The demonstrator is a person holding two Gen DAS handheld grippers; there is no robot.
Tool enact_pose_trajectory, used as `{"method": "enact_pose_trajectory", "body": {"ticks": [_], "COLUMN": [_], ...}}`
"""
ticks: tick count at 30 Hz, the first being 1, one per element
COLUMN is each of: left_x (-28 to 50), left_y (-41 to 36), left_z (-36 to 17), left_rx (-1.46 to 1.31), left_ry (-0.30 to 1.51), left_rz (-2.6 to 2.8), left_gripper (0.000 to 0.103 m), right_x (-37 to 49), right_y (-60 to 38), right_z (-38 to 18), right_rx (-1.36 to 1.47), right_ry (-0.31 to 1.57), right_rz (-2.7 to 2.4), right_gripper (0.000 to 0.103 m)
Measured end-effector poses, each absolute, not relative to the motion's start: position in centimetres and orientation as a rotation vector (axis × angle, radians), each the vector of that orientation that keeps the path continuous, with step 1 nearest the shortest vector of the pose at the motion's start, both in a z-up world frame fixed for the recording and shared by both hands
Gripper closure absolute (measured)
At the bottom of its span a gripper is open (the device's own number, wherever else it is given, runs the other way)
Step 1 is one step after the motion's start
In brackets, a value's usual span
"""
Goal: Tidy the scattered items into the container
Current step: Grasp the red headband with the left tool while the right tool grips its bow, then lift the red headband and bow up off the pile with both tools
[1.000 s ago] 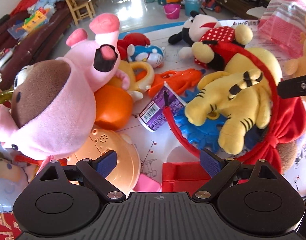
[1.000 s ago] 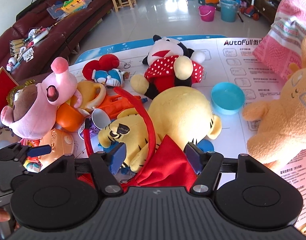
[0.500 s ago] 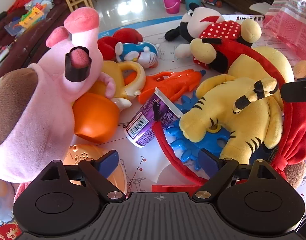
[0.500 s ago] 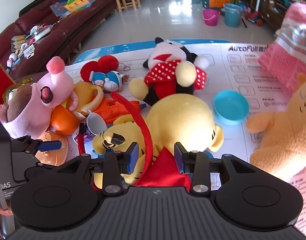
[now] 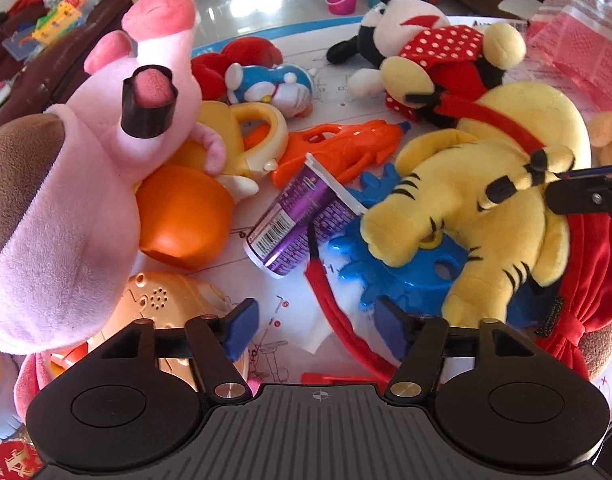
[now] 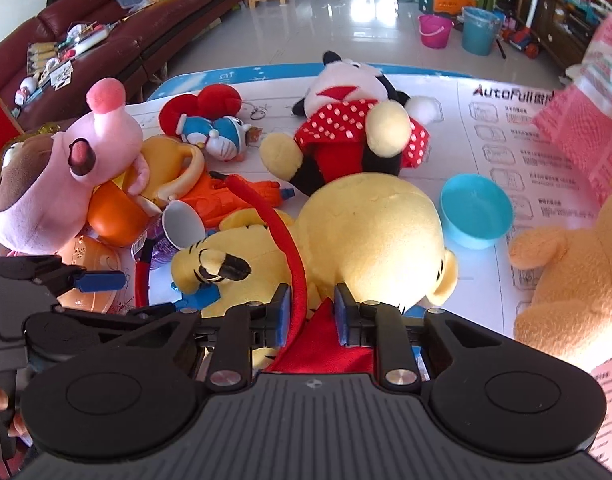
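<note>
Right gripper [image 6: 308,314]: jaws drawn close on the red fabric [image 6: 326,340] under the yellow tiger plush [image 6: 346,232], with the red hoop [image 6: 289,236] rising between the pads. Gripping cloth, band or both? I cannot tell.
Left gripper [image 5: 316,326]: spread wide, nothing between the pads, poised over bare white mat [image 5: 281,292].
Landmark: the tiger plush, right up against the right gripper, lying on its side across the blue gear toy [image 5: 402,272].
Purple cup [image 5: 297,224]: tipped over just left of the tiger, straight ahead of the left gripper; barcode base nearest that gripper, white-rimmed mouth away towards the tiger.
Key relation: the cup's long axis runs roughly along the left gripper's line of sight, slightly skewed, so a squeeze across its round body looks natural. Left hand is clearly nearer to it.
Hoop: one end lies between the left gripper and the cup, then arches over the tiger.
Left of the cup: orange ball [image 5: 181,216] and pink plush [image 5: 85,184], crowding the approach.
Beyond the tiger: orange water gun [image 5: 346,148], then the polka-dot mouse plush [image 6: 358,136]; teal bowl [image 6: 476,210] to its right.
Container: not in view from either camera.
Risk, as I judge it: lifting the tiger may drag the hoop.
</note>
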State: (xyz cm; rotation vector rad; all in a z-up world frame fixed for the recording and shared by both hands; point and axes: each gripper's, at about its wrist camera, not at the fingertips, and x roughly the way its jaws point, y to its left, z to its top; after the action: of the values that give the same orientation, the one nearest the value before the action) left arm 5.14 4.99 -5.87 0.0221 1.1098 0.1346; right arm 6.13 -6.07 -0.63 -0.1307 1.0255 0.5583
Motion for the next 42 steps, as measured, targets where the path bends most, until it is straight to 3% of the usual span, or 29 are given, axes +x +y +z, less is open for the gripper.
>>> {"method": "enact_pose_trajectory", "body": {"ticks": [2, 3, 4, 5, 6, 12, 13, 14, 18, 24, 28, 29, 32, 42], "left_x": [4.8, 4.8, 4.7, 4.8, 4.9, 4.8, 4.9, 4.9, 4.1, 3.3, 3.7, 3.8, 3.8, 3.2], "left_y": [4.3, 4.1, 3.9, 3.9, 4.0, 4.1, 4.4, 4.6, 5.0, 4.1, 2.7, 2.5, 1.9, 1.3], "left_z": [-6.0, -6.2, -6.2, -6.2, -6.1, -3.7, -3.4, -3.3, -3.6, -4.6, -5.8, -5.9, -6.1, -3.7], "left_rx": [0.066, 0.086, 0.099, 0.103, 0.085, 0.089, 0.072, 0.057, 0.021, -0.035, 0.015, 0.016, 0.037, 0.091], "left_ry": [1.100, 1.099, 1.094, 1.095, 1.110, 1.034, 1.032, 1.033, 1.056, 1.101, 1.138, 1.142, 1.155, 1.077], "left_rz": [0.137, 0.141, 0.147, 0.143, 0.123, 0.098, 0.092, 0.089, 0.097, 0.065, 0.085, 0.089, 0.105, 0.121], "left_gripper": [0.019, 0.030, 0.043, 0.082, 0.094, 0.094, 0.088, 0.072, 0.041, 0.026, 0.029, 0.035, 0.086, 0.090], "right_x": [6.3, 6.4, 6.4, 6.4, 6.3, 5.3, 5.3, 5.4, 5.5, 5.5, 5.6, 5.6, 5.6, 5.5], "right_y": [-6.6, -6.7, -6.8, -6.8, -6.8, -6.5, -6.6, -6.7, -7.1, -7.4, -7.9, -8.1, -8.6, -8.7], "right_z": [-1.0, -1.1, -1.2, -1.3, -1.2, -1.2, -1.3, -1.4, -1.5, -1.9, -2.1, -2.1, -2.4, -2.5], "right_rx": [-0.092, -0.086, -0.086, -0.086, -0.083, -0.139, -0.135, -0.125, -0.087, -0.055, -0.020, -0.012, 0.011, 0.025], "right_ry": [1.045, 1.050, 1.052, 1.051, 1.046, 1.017, 1.022, 1.028, 1.034, 1.033, 1.036, 1.037, 1.039, 1.050], "right_rz": [0.554, 0.550, 0.546, 0.540, 0.541, 0.549, 0.549, 0.546, 0.544, 0.546, 0.547, 0.547, 0.550, 0.546], "right_gripper": [0.076, 0.076, 0.076, 0.076, 0.077, 0.086, 0.086, 0.086, 0.086, 0.086, 0.085, 0.085, 0.083, 0.083]}}
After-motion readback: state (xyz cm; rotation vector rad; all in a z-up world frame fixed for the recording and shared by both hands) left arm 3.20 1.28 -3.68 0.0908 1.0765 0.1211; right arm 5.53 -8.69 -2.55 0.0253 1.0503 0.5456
